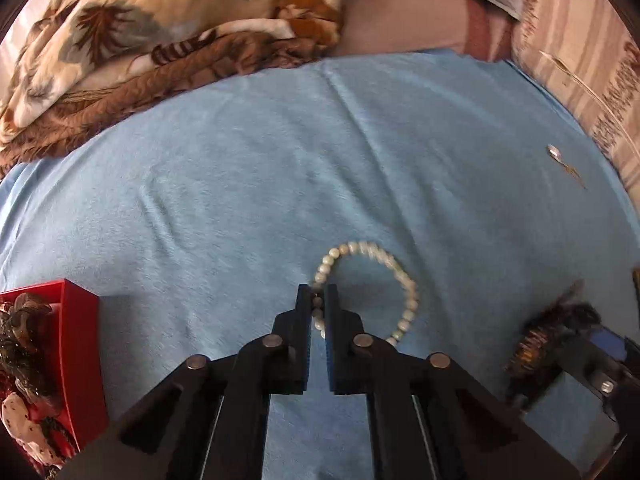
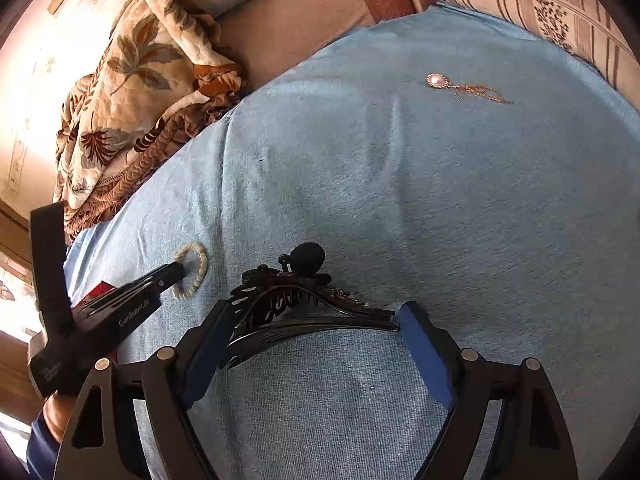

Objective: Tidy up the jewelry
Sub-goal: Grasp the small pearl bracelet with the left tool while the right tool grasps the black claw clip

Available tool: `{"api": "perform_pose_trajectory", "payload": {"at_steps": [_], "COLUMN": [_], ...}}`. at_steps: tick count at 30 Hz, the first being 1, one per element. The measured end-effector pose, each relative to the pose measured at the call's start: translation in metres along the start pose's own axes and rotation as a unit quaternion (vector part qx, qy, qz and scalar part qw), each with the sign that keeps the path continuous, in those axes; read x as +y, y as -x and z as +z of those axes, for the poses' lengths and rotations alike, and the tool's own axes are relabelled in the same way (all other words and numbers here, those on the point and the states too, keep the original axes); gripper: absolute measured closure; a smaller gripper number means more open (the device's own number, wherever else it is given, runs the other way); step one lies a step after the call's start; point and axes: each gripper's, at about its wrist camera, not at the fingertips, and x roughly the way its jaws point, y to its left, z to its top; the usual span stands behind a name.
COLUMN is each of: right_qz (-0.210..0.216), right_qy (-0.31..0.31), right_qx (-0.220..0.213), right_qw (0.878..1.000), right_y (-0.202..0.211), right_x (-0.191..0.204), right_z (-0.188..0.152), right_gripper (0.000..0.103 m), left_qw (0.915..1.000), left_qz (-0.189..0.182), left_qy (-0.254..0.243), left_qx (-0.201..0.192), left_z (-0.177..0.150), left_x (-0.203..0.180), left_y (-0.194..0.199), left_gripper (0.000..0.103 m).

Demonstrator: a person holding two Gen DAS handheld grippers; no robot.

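Observation:
My left gripper (image 1: pixel 319 300) is shut on a white pearl bracelet (image 1: pixel 404 276), pinching its left side as it lies on the blue cloth (image 1: pixel 240 168). The bracelet also shows in the right wrist view (image 2: pixel 200 258) with the left gripper (image 2: pixel 182 270) on it. My right gripper (image 2: pixel 316 322) is shut on a black hair clip (image 2: pixel 296 300), held across its two ends. A gold pearl pendant on a chain (image 2: pixel 438 81) lies far on the cloth, also in the left wrist view (image 1: pixel 554 151). A red box (image 1: pixel 80 344) with hair pieces stands at the left.
A floral blanket (image 1: pixel 140 40) is bunched at the back left of the bed. A striped pillow (image 2: pixel 560 4) lies at the back right. The blue cloth covers the middle.

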Motion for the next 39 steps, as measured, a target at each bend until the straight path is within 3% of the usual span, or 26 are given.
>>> {"api": "perform_pose_trajectory", "payload": {"at_steps": [4, 6, 8, 12, 20, 26, 27, 30, 31, 33, 39], "right_qz": [0.001, -0.006, -0.003, 0.004, 0.029, 0.050, 0.057, 0.064, 0.068, 0.081, 0.082], "right_qy": [0.012, 0.020, 0.023, 0.017, 0.036, 0.052, 0.053, 0.057, 0.056, 0.052, 0.045], "right_qx": [-0.002, -0.003, 0.004, 0.012, 0.027, 0.028, 0.023, 0.012, 0.011, 0.016, 0.009], "right_qw": [1.000, 1.000, 1.000, 1.000, 0.999, 0.997, 0.997, 0.996, 0.996, 0.995, 0.996], "right_y": [-0.001, 0.000, 0.000, 0.001, -0.003, -0.003, 0.000, 0.006, 0.007, 0.007, 0.010], "right_x": [0.004, 0.005, 0.004, 0.002, 0.012, 0.020, 0.022, 0.023, 0.024, 0.023, 0.021], "right_z": [0.001, 0.003, 0.004, 0.005, 0.000, -0.002, -0.001, 0.000, 0.000, 0.000, 0.000], "right_gripper": [0.016, 0.029, 0.036, 0.036, 0.036, 0.047, 0.054, 0.055, 0.058, 0.096, 0.097], "left_qw": [0.9995, 0.9989, 0.9980, 0.9967, 0.9968, 0.9973, 0.9972, 0.9972, 0.9973, 0.9969, 0.9954], "left_qz": [-0.030, -0.047, -0.062, -0.076, -0.065, -0.055, -0.056, -0.058, -0.057, -0.060, -0.061], "left_qy": [-0.004, 0.002, 0.010, 0.023, 0.037, 0.041, 0.043, 0.046, 0.046, 0.050, 0.057], "left_qx": [0.002, 0.007, 0.006, 0.012, 0.028, 0.024, 0.024, 0.010, 0.001, -0.013, -0.046], "left_z": [-0.012, -0.019, -0.029, -0.050, -0.069, -0.068, -0.067, -0.065, -0.064, -0.063, -0.065], "left_x": [-0.009, -0.009, -0.007, 0.000, 0.010, 0.005, 0.004, 0.003, 0.003, 0.006, 0.019], "left_y": [0.014, 0.022, 0.033, 0.047, 0.041, 0.041, 0.043, 0.057, 0.066, 0.081, 0.129], "left_gripper": [0.098, 0.098, 0.098, 0.098, 0.098, 0.097, 0.098, 0.098, 0.098, 0.098, 0.098]}}
